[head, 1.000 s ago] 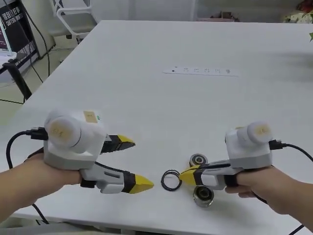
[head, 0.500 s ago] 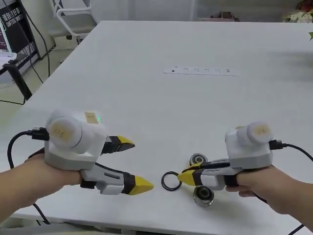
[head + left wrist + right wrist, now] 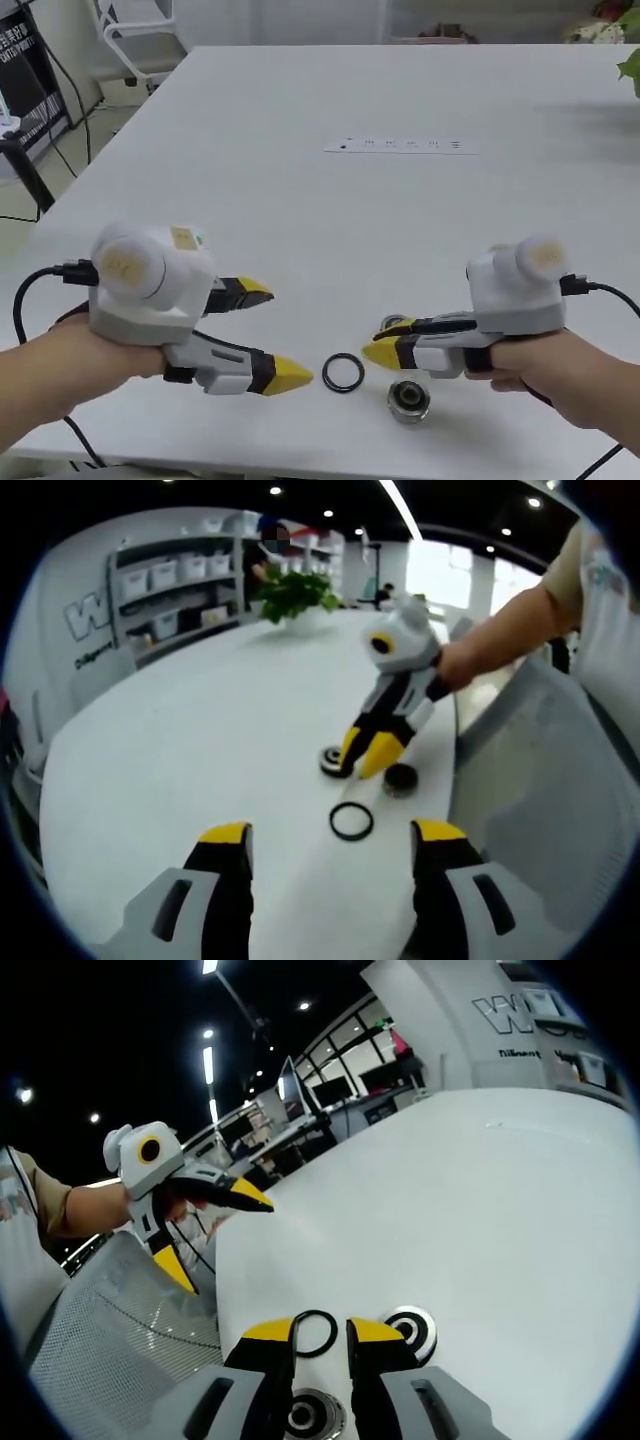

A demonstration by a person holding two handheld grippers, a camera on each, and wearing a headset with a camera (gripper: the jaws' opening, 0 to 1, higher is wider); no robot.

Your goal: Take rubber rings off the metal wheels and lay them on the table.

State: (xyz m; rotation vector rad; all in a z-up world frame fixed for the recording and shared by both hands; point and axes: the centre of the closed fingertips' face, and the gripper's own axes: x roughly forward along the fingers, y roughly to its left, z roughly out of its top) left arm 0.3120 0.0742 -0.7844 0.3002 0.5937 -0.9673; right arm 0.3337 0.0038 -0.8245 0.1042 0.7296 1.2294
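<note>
A black rubber ring (image 3: 343,372) lies flat on the white table (image 3: 330,220), between the two grippers and touching neither. My left gripper (image 3: 272,333) stands wide open to the ring's left; the ring (image 3: 351,821) lies just beyond its tips (image 3: 331,833). My right gripper (image 3: 385,350) hovers right of the ring, jaws only narrowly apart and holding nothing. One metal wheel (image 3: 408,400) sits below it near the table's front edge. A second wheel (image 3: 395,325) is partly hidden behind it. The ring (image 3: 315,1332) shows past the jaw gap (image 3: 321,1332), with a wheel (image 3: 412,1330) to the right.
A row of flush sockets (image 3: 400,145) sits mid-table, far from the work. A white chair (image 3: 135,40) stands beyond the far left corner. The table's front edge runs close under the wheels. A potted plant (image 3: 290,592) stands at the table's far end.
My right gripper has drawn back to the right, away from the ring, which stays flat on the table. The left gripper has held still. The head camera has shifted slightly.
</note>
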